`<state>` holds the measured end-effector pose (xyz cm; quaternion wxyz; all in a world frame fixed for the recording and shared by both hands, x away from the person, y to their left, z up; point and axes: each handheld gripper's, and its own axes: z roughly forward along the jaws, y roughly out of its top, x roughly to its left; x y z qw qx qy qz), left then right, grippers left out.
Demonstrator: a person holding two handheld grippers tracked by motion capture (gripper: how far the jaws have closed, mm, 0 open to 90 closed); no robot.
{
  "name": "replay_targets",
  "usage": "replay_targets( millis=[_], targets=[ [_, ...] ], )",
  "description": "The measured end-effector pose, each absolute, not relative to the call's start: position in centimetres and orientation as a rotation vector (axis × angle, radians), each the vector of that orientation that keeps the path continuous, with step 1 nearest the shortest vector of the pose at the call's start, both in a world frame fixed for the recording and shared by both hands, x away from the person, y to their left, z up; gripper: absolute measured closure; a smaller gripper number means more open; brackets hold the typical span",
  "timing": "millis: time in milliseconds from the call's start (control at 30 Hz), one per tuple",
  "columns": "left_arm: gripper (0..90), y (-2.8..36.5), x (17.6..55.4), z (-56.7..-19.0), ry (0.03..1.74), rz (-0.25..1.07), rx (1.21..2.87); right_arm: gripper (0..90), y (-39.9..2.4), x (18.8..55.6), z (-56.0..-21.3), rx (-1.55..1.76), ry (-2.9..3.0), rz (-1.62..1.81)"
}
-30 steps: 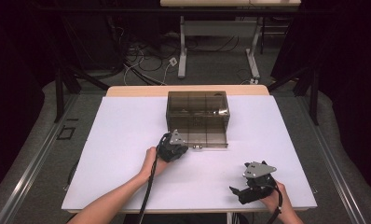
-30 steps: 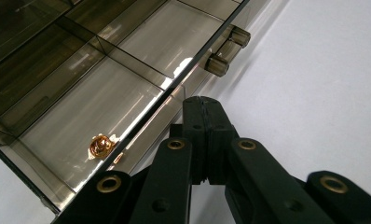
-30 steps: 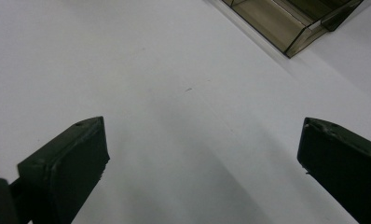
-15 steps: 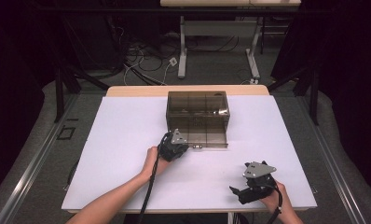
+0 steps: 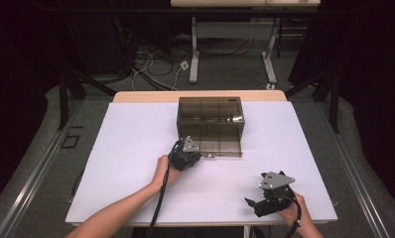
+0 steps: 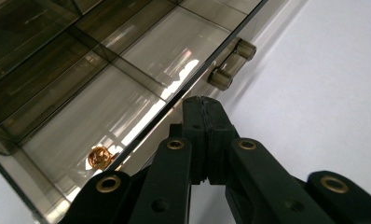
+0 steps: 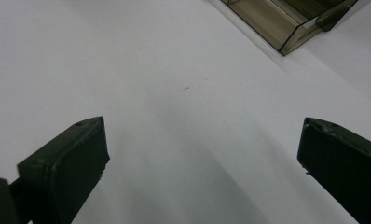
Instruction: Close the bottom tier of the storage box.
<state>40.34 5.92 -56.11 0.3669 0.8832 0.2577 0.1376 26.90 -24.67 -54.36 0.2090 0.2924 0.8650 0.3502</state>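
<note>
A smoky see-through compartment box (image 5: 210, 121) stands at the middle of the white table (image 5: 131, 148). My left gripper (image 5: 196, 154) sits at the box's front left edge. In the left gripper view its jaws are pressed together, with the left gripper (image 6: 204, 105) tip against the front wall of the box (image 6: 127, 60) and nothing seen between them. A small copper-coloured piece (image 6: 99, 157) lies in the near compartment. A small latch handle (image 6: 231, 63) sticks out of the front wall. My right gripper (image 5: 254, 207) rests near the table's front right, jaws wide apart; the right gripper (image 7: 202, 144) frames bare table.
The box's corner (image 7: 286, 23) lies ahead of the right gripper. Behind the table are desk legs (image 5: 194, 54) and loose cables (image 5: 151, 74) on the floor. The table's front edge (image 5: 200, 223) runs close under both hands.
</note>
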Motion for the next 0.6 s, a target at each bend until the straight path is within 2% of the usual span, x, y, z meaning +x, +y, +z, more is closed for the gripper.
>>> replay_targets(
  millis=[600],
  targets=[
    [89.9, 5.07, 40.62, -56.07, 0.682, 0.371, 2.257, 1.0, -24.70, 26.95, -54.39, 0.809, 2.413, 0.981]
  ],
)
